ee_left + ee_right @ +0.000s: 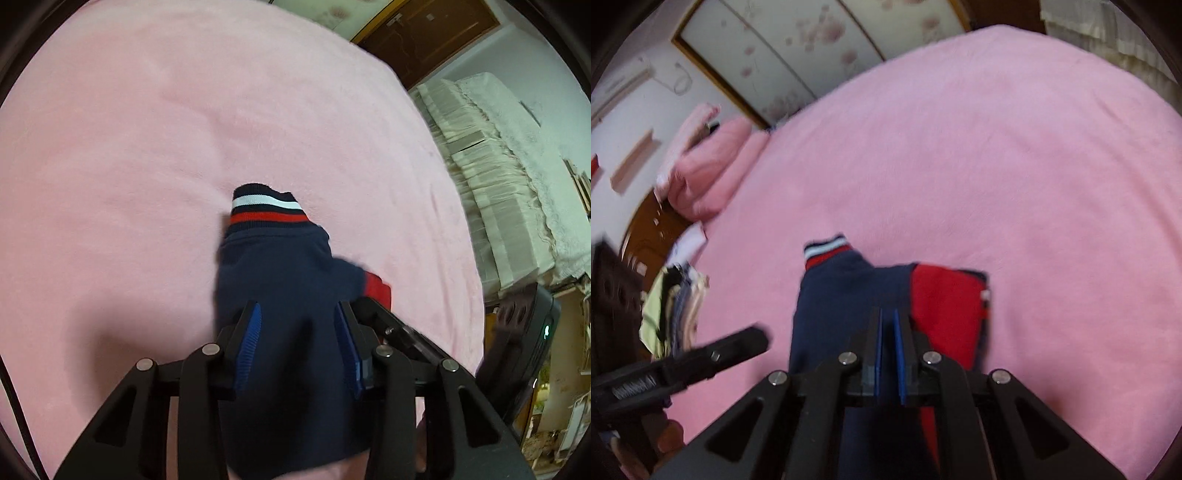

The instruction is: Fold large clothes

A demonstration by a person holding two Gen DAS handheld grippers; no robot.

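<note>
so the garment here is a navy sweatshirt (291,291) with a big red panel (945,314) on one side and a ribbed cuff (266,206) striped navy, white and red. it's bunched up into a narrow strip on a bed under a fuzzy pink blanket (147,147), near the edge closest to the cameras. the left gripper (297,315) has its blue pads (251,332) partway apart on either side of the navy cloth, with fabric running between the jaws, but i honestly can't tell if the pads are pressing on it or just sitting beside it. the right gripper (887,314) is nearly closed, jaws almost together over the dark cloth, though whether any fabric is pinched in there is hard to make out. room wise: pink pillows (705,166) stacked at the head of the bed, a wardrobe with flowered sliding doors (798,48) behind, a messy pile of other clothes (676,302) off the bed's left side, and stacked white bedding (491,177) on the other side. the sweatshirt's long axis runs away from the cameras toward the middle of the bed, cuff end pointing away, with the red part lying off to the right.
</note>
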